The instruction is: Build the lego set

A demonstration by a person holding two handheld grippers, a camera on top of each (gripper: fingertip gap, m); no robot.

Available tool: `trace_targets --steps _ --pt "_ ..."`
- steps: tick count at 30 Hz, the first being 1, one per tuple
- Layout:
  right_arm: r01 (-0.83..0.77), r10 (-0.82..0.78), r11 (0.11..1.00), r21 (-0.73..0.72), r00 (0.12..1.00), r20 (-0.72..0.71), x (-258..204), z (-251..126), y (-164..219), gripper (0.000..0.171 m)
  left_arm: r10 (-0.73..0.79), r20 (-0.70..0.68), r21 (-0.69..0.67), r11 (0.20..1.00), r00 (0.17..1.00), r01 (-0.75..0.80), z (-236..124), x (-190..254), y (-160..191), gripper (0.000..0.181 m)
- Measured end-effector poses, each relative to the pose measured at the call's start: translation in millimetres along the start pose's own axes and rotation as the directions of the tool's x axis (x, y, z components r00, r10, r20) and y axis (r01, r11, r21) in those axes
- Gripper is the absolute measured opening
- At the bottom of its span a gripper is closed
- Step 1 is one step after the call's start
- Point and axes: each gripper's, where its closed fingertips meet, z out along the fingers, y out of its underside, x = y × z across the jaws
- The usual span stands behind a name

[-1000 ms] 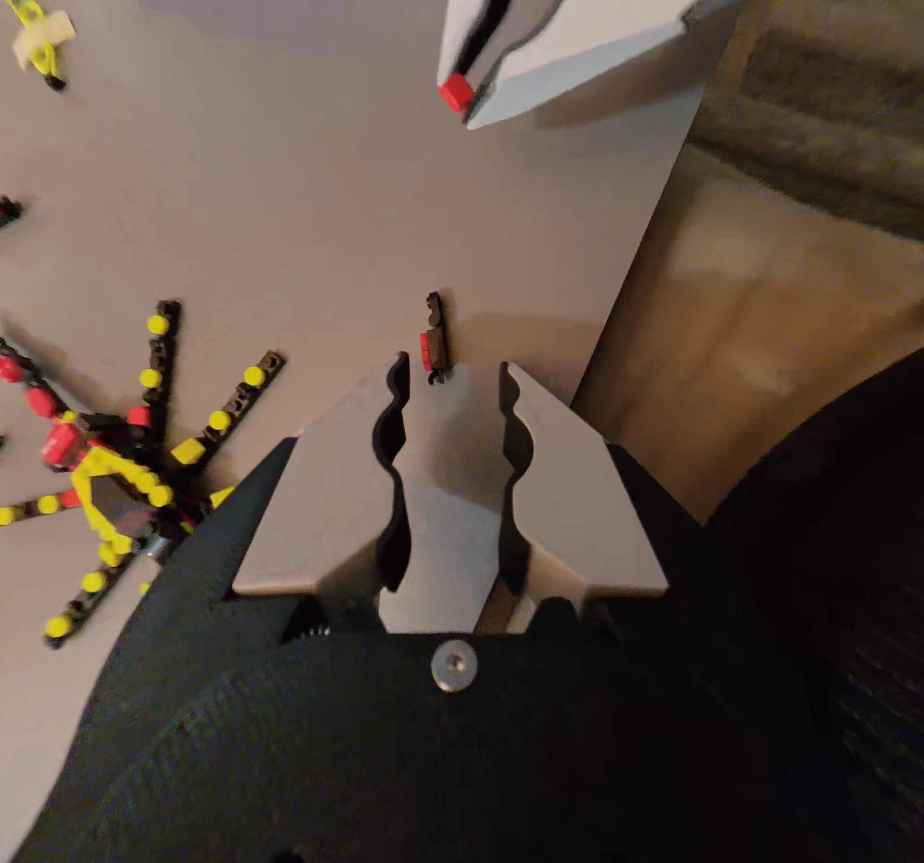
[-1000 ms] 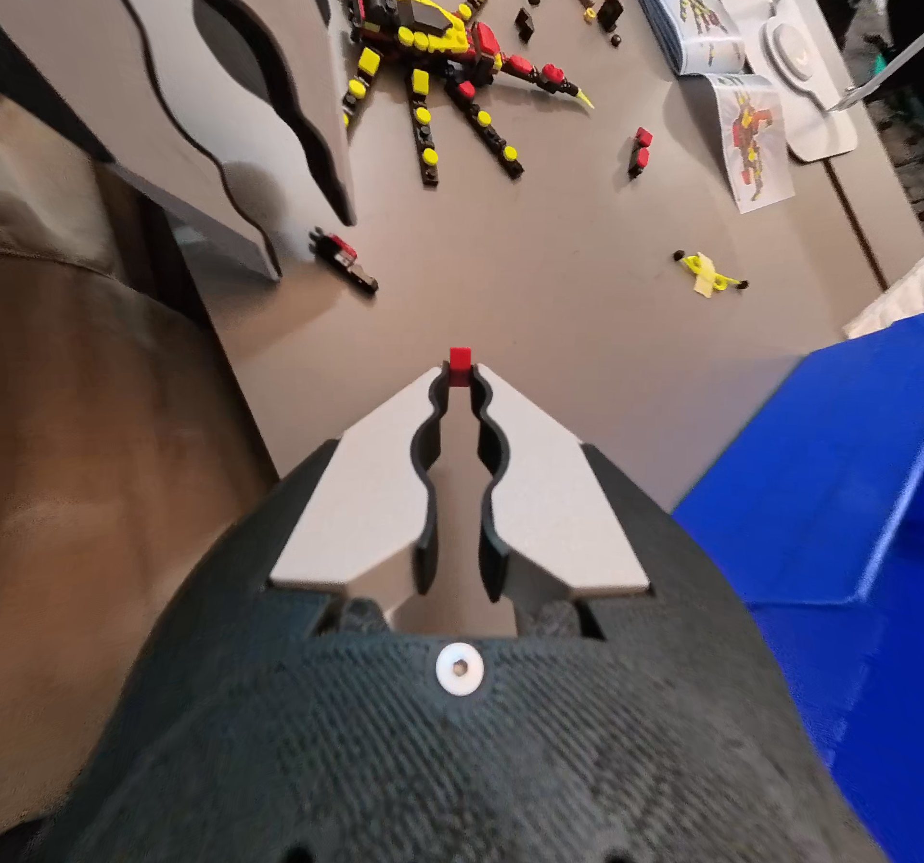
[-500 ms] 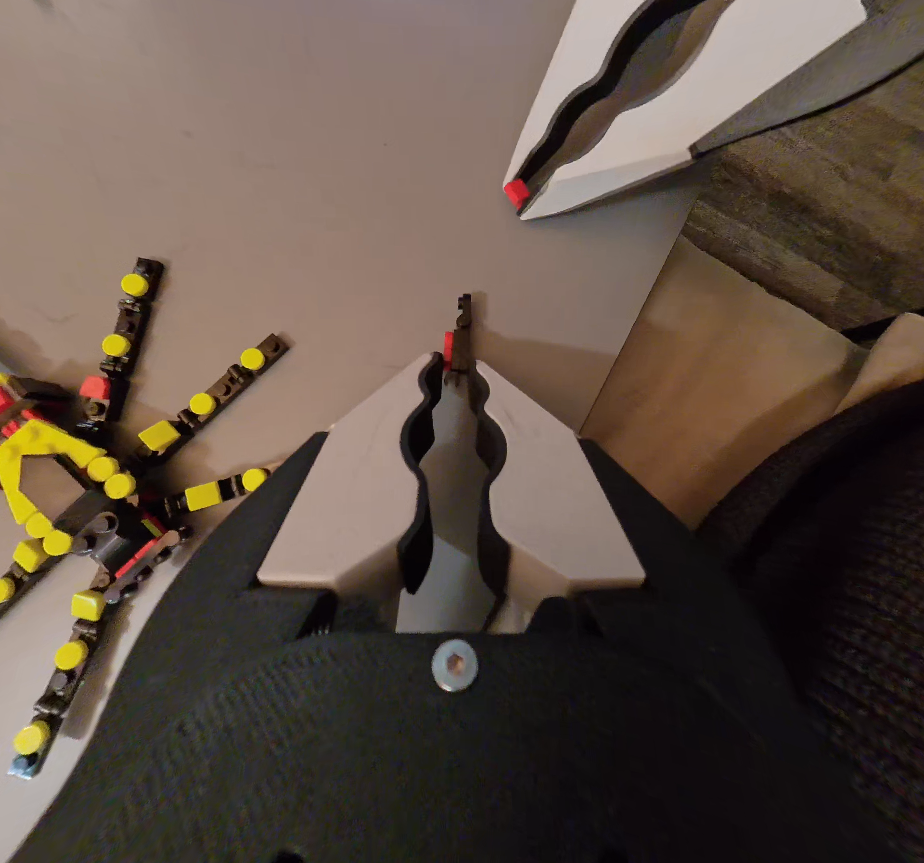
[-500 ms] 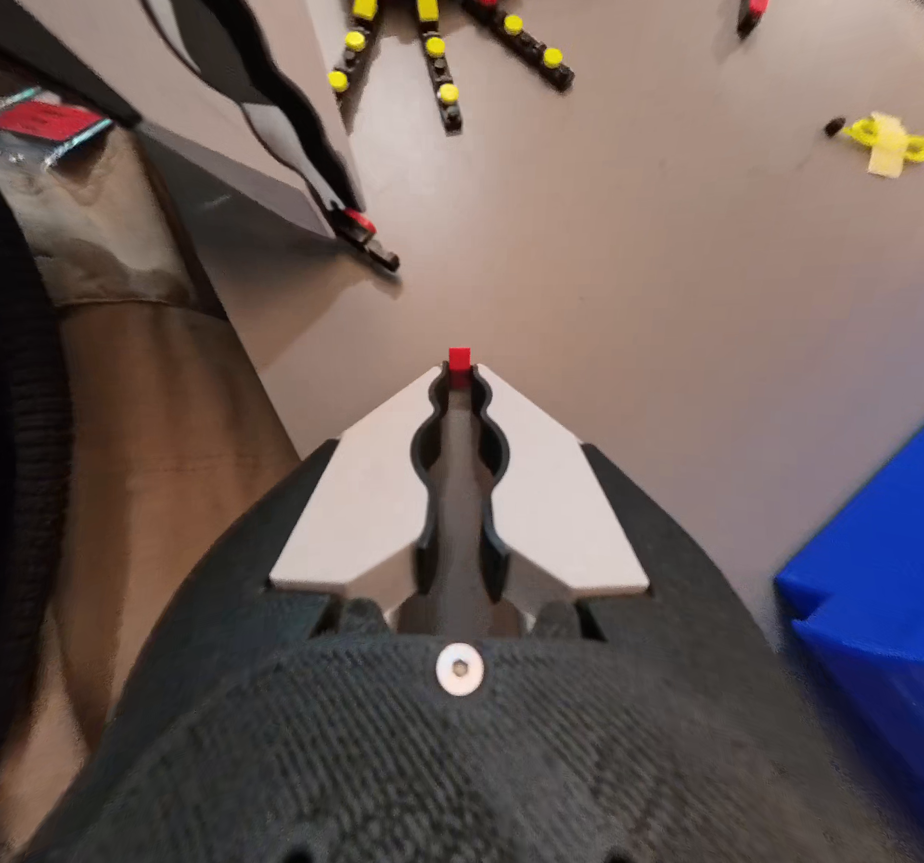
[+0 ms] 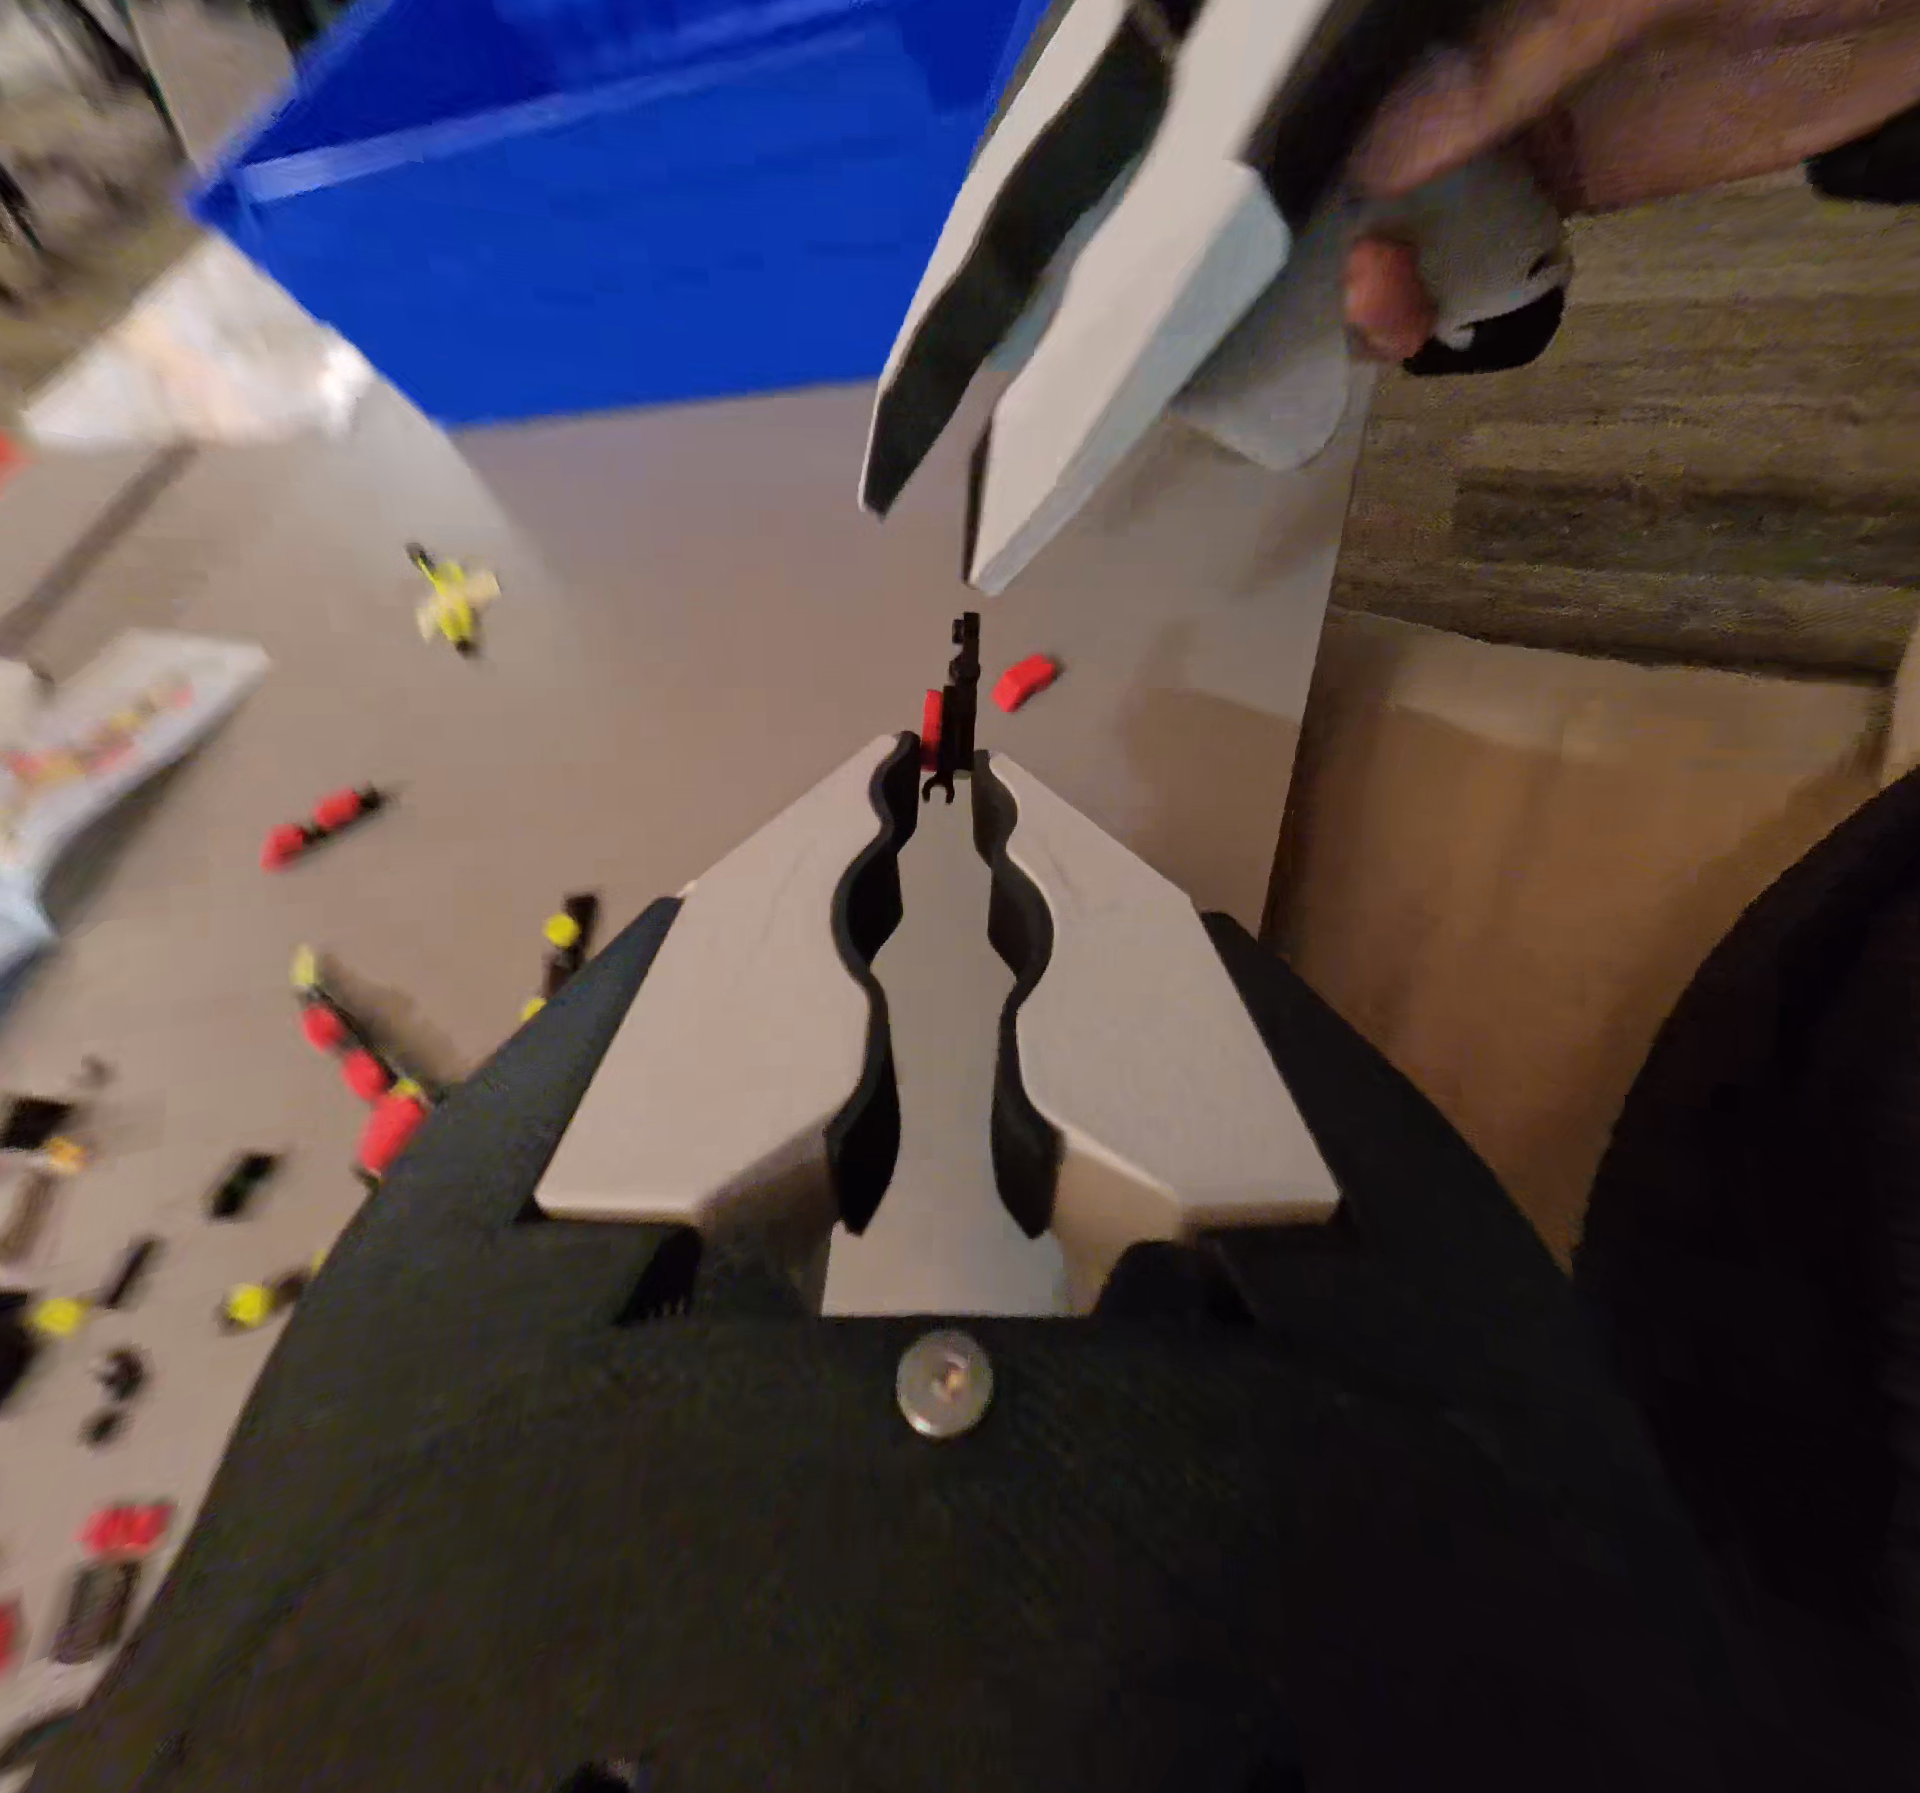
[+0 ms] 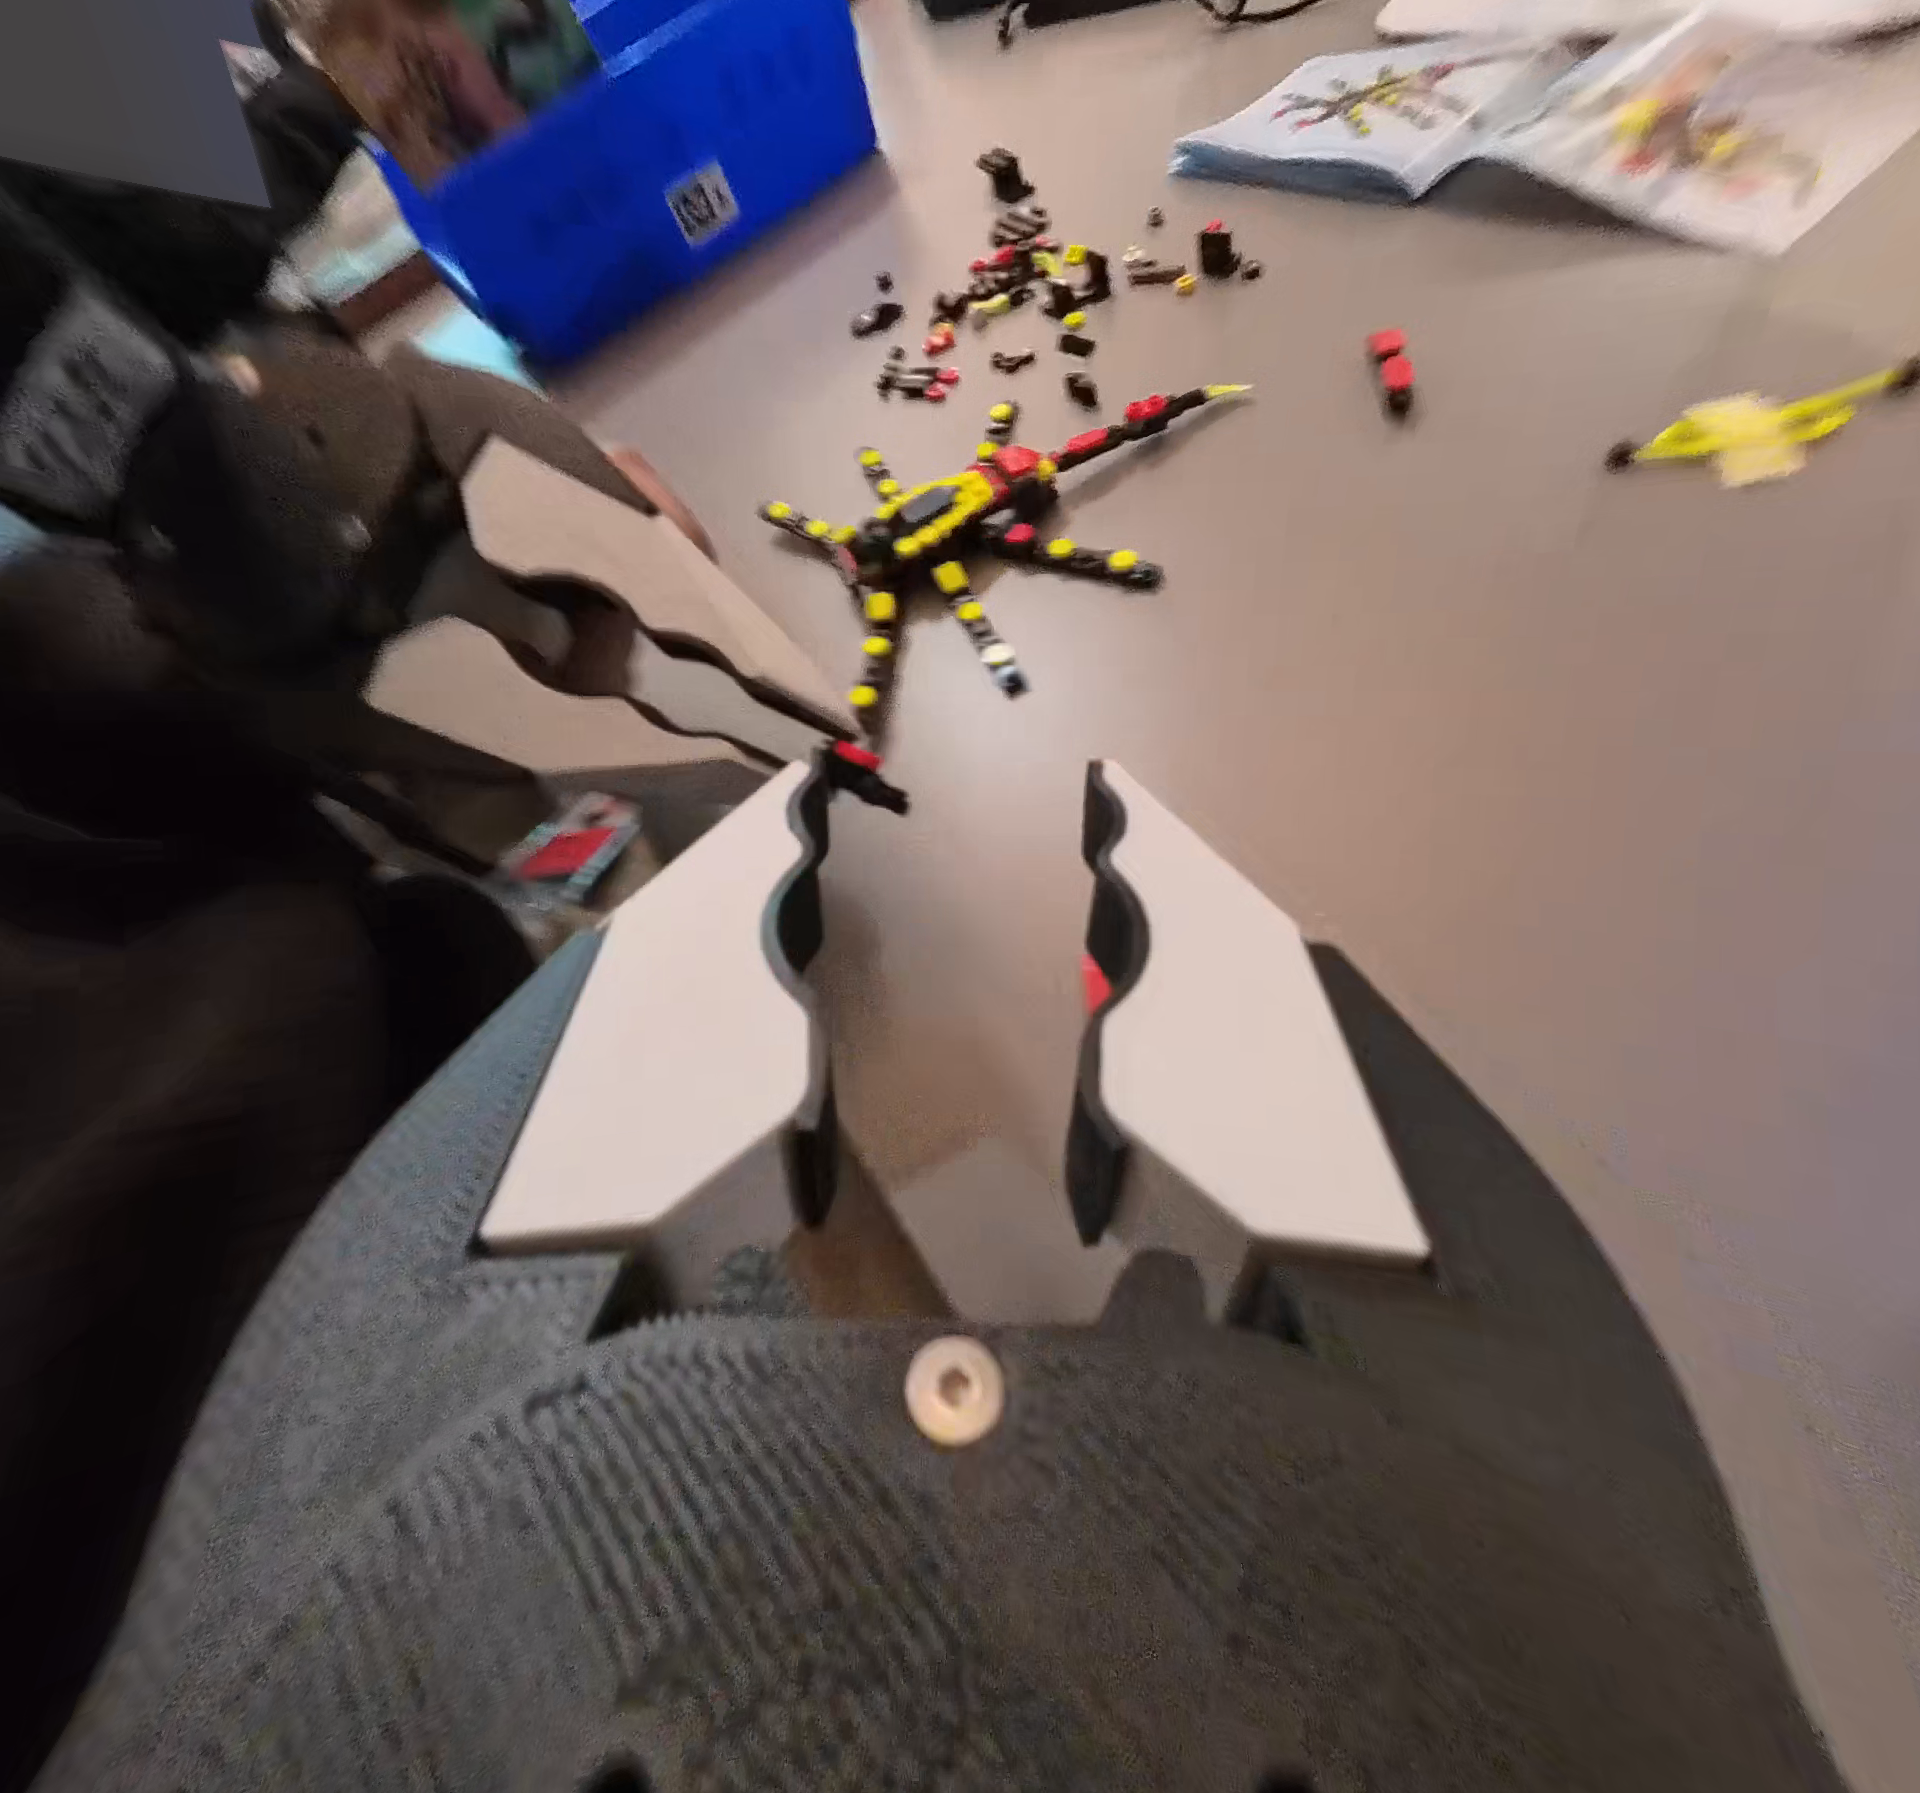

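My left gripper [image 5: 945,756] is shut on a thin black leg piece with a red brick on it [image 5: 954,704], held above the grey table [image 5: 675,600]. My right gripper [image 6: 951,787] is open and empty, its tips close to that piece [image 6: 860,775]; it also shows in the left wrist view [image 5: 925,538], just above the piece. A small red brick [image 5: 1023,681] is loose beside the held piece; I cannot tell if it touches the table. In the right wrist view it peeks out by my right finger [image 6: 1093,985]. The black, yellow and red spider model [image 6: 956,517] lies farther out.
A blue bin [image 5: 623,185] stands at the back of the table. Several loose parts [image 6: 1039,289], a red and black piece [image 6: 1390,372] and a yellow piece [image 6: 1756,424] lie past the spider. An open instruction booklet [image 6: 1507,122] lies far right. The table edge [image 5: 1309,704] is close by. Left tips to right tips: about 4 cm.
My left gripper closed on the black and red leg piece and lifted it off the table. My right gripper opened and the small red brick left its tips. Both grippers tilted up.
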Motion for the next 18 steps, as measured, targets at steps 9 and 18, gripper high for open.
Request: trace_targets --steps 9,18 --pt "-0.362 0.352 0.932 -0.029 0.882 0.313 -27.0 0.2 7.1 0.000 0.248 0.100 0.031 0.967 0.964 -0.252 -1.7 7.2 -7.6 0.008" --pt "-0.314 0.297 0.949 0.024 0.917 0.266 -19.9 -2.5 0.3 0.029 0.230 0.141 0.076 0.967 0.963 -0.242 -8.8 2.0 -17.9 0.008"
